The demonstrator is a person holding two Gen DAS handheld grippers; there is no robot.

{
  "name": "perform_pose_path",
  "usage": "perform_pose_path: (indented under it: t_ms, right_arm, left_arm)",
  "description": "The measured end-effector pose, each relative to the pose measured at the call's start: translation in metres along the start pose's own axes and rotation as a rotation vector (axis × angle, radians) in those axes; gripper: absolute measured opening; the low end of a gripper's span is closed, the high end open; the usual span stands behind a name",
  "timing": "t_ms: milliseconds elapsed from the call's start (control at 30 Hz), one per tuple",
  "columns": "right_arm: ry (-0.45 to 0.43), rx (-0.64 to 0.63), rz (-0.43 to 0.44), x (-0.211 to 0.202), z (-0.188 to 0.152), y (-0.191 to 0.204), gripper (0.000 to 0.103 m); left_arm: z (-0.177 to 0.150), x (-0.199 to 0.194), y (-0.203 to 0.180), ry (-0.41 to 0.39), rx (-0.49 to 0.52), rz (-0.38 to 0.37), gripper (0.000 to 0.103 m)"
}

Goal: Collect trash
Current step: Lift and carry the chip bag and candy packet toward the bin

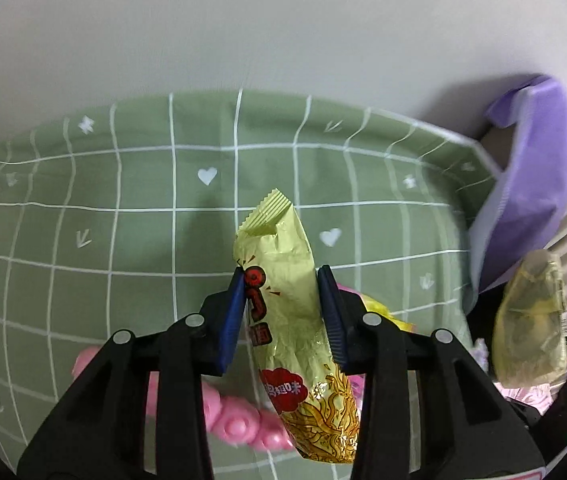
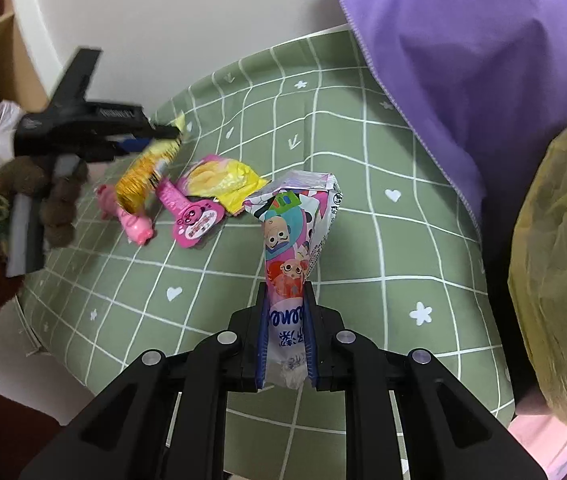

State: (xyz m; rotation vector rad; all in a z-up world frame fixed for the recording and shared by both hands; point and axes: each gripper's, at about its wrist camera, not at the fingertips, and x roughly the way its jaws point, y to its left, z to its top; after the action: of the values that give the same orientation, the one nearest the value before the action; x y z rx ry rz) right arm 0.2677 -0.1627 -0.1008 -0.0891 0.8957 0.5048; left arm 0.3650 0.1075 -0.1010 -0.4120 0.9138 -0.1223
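- The worktop (image 2: pixel 403 264) carries a green cloth with a white grid, hearts and stars; its far edge meets a pale wall, and its near left edge drops off in the right wrist view.
- A purple cloth (image 2: pixel 463 60) hangs over the worktop's far right corner and covers part of the grid.
- A yellow bag (image 2: pixel 559 264), thin and crinkled, stands off the right edge of the worktop, below the purple cloth.
- The open green stretch lies in the middle and toward the far edge; the trash is bunched near the left side.
- The left tool (image 1: pixel 281 312) grasps a gold packet (image 1: pixel 283 280), shiny yellow foil with red print and a noodle pattern, lifted clear of the cloth with its crimped end pointing away. Both blue pads sit against its sides.
- The right tool (image 2: pixel 286 336) is clenched on a white wrapper (image 2: pixel 291 248) with cartoon faces, pinched narrow at the pads and flaring open at its far end, held above the cloth.
- A yellow wrapper (image 2: pixel 223 180) with a pink edge lies flat on the cloth, just beside a pink wrapper (image 2: pixel 191 216).
- A pink toy (image 2: pixel 129 216) lies near them, under the gold packet.
- A gloved hand (image 2: pixel 43 196) in brown holds the left tool.
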Motion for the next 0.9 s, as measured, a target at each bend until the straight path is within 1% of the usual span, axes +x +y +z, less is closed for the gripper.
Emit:
perform_pose_path:
  t_ms: [67, 167, 333, 533, 633, 767, 900]
  right_arm:
    - [-0.006, 0.003, 0.004, -0.002, 0.000, 0.000, 0.016]
    - [-0.012, 0.006, -0.001, -0.003, -0.001, 0.000, 0.016]
    - [-0.040, 0.006, -0.009, -0.009, 0.000, 0.002, 0.016]
    - [-0.079, -0.001, -0.020, -0.023, 0.008, 0.011, 0.016]
    - [-0.111, -0.012, -0.039, -0.035, 0.014, 0.017, 0.016]
    - [-0.160, -0.023, -0.073, -0.057, 0.019, 0.018, 0.016]
    - [-0.229, -0.019, -0.134, -0.090, 0.025, 0.008, 0.016]
  left_arm:
    - [-0.008, -0.014, -0.003, -0.030, -0.001, -0.015, 0.034]
    - [-0.022, -0.034, -0.016, -0.083, 0.028, -0.012, 0.034]
    - [-0.032, -0.059, -0.028, -0.123, 0.102, -0.014, 0.034]
    - [-0.033, -0.095, -0.033, -0.185, 0.141, 0.003, 0.035]
    - [-0.035, -0.106, -0.047, -0.226, 0.178, 0.014, 0.034]
    - [-0.031, -0.125, -0.067, -0.284, 0.222, -0.010, 0.035]
    - [-0.022, -0.140, -0.102, -0.350, 0.290, -0.066, 0.034]
